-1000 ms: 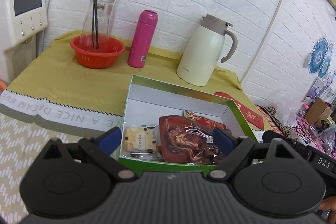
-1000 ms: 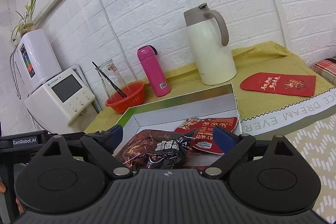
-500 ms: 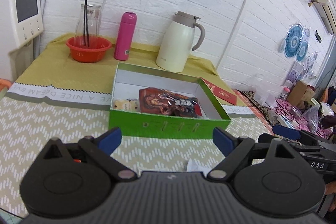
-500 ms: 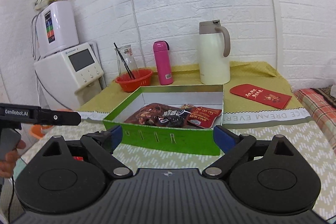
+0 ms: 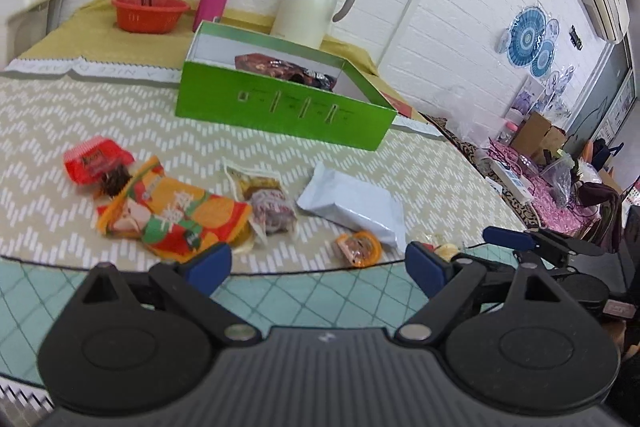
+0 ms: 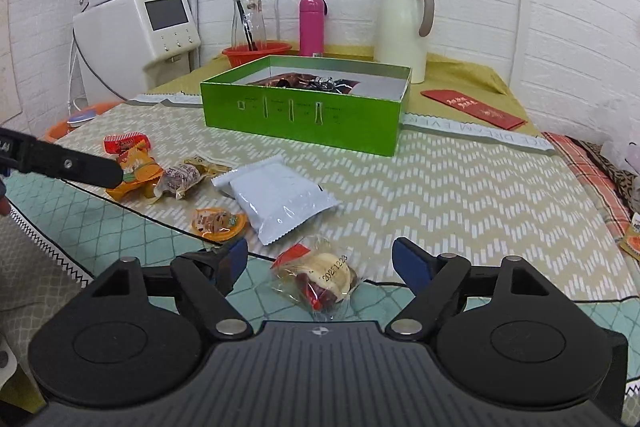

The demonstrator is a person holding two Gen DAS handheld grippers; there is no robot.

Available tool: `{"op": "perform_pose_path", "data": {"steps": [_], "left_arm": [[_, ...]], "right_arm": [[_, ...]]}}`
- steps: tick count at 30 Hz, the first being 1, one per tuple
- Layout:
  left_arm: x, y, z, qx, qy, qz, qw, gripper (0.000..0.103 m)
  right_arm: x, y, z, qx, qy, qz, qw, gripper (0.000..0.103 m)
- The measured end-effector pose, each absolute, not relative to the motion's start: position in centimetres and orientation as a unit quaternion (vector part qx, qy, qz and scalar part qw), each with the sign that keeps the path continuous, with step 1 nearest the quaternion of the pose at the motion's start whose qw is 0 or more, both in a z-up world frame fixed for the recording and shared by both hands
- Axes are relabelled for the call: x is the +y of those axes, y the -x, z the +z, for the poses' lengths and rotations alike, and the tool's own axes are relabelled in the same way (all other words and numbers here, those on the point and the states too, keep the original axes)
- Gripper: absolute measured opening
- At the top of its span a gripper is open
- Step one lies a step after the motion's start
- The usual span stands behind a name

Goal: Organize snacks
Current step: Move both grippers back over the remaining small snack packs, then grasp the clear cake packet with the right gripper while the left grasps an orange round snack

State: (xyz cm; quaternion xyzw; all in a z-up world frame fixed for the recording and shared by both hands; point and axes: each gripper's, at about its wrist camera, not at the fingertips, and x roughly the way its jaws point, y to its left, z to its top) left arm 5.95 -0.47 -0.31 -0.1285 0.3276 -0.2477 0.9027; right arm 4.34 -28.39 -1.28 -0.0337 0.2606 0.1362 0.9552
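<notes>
A green box (image 6: pixel 304 115) with dark snack packets inside sits mid-table (image 6: pixel 460 187), just short of the yellow cloth at the far edge. Loose snacks lie along the near edge: a white pouch (image 6: pixel 280 201), an orange-and-red packet (image 5: pixel 176 215), a small clear-wrapped pastry (image 6: pixel 324 279). The left gripper (image 5: pixel 318 269) and right gripper (image 6: pixel 320 265) both hover there released, jaws spread and empty, the pastry just below the right one.

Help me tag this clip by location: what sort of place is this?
Probably a lived-in room at home: a cloth-covered table against a white brick wall, a water dispenser and thermos jug behind the green snack box.
</notes>
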Motion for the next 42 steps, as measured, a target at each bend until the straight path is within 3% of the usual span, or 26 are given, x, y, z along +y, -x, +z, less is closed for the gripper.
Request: {"op": "perform_pose_path", "data": {"steps": [6,8,14,15,17,18,24,25,26,28,36,38,42], "left_arm": [[-0.7,-5.3,-1.3,0.339,0.133,-0.251,0.897,0.087],[-1.5,-5.8,-1.4,0.344,0.123,-0.259,0.894,0.087],[-5.6,-8.0,-2.3,0.347,0.065,-0.293,0.889,0.084],[-6.4,-8.5,-2.5,0.347,0.048,-0.296,0.889,0.083],[-8.0,-9.7,-2.8,0.361,0.012,-0.299,0.883,0.063],[-8.7,-10.2,-3.0,0.369,-0.001,-0.306,0.878,0.06],[-10.8,-11.4,-3.0,0.358,-0.036,-0.305,0.882,0.06],[-10.9,-11.5,-3.2,0.361,-0.039,-0.307,0.88,0.055],[-10.9,-11.4,-3.3,0.36,-0.045,-0.307,0.88,0.042],[-11.1,-11.0,-3.3,0.354,-0.068,-0.3,0.883,0.035],[-11.0,-11.1,-3.3,0.355,-0.058,-0.3,0.884,0.034],[-11.1,-10.9,-3.3,0.35,-0.069,-0.294,0.887,0.025],[-10.4,-10.5,-3.3,0.351,-0.055,-0.287,0.889,0.027]], "right_arm": [[-27.6,-4.4,-3.4,0.278,0.045,0.115,0.953,0.103],[-27.8,-3.9,-3.6,0.274,0.035,0.115,0.954,0.086],[-28.8,-1.8,-3.6,0.271,0.01,0.091,0.958,0.081],[-29.2,-1.5,-3.6,0.27,-0.001,0.09,0.959,0.081],[-29.7,-1.0,-3.7,0.27,-0.019,0.086,0.959,0.081],[-29.9,-0.9,-3.8,0.269,-0.024,0.084,0.959,0.081],[-30.3,-1.0,-3.8,0.269,-0.036,0.078,0.959,0.082],[-30.3,-1.1,-3.8,0.269,-0.035,0.078,0.959,0.082],[-30.3,-1.1,-3.8,0.269,-0.034,0.079,0.959,0.082],[-30.3,-1.3,-3.8,0.27,-0.036,0.08,0.959,0.082],[-30.3,-2.0,-4.0,0.272,-0.045,0.082,0.958,0.082],[-30.2,-1.9,-4.0,0.271,-0.042,0.081,0.958,0.081],[-30.3,-2.1,-4.2,0.267,-0.045,0.081,0.959,0.077]]}}
